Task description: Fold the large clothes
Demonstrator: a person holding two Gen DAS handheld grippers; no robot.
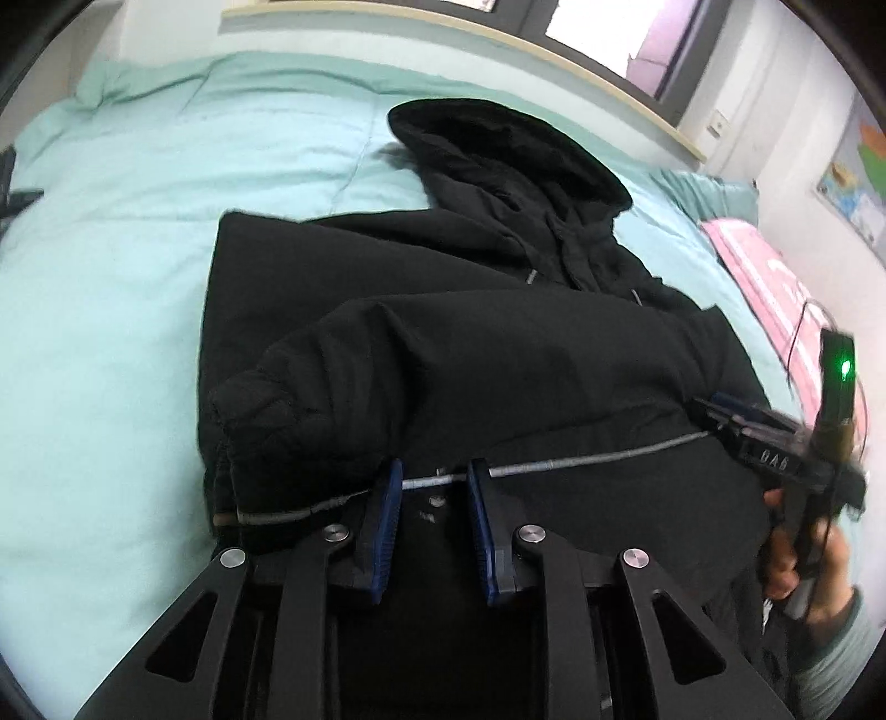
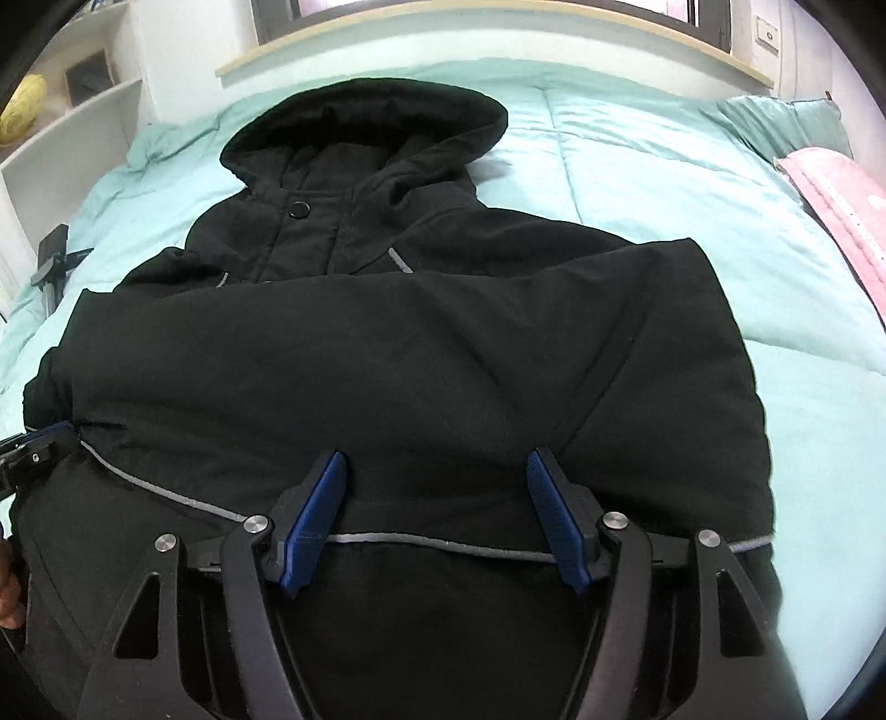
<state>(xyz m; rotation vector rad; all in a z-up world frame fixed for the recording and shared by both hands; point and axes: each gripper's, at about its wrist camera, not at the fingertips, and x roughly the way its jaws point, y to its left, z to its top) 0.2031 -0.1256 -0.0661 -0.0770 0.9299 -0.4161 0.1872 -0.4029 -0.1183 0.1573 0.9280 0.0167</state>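
Your left gripper straddles the grey piping of the black coat with fingers narrowly parted, not pinching. Your right gripper hovers wide over the same hem. Close both on the hem at matching spots, then lift evenly toward the hood. The coat lies flat on the mint bed, beneath a window ledge; a pink pillow sits far right.

A black hooded jacket lies flat on the bed, hood at the far end from both tongs. Its sleeves are folded across the body, and a grey reflective strip runs along the near fold, right at the tong tips.
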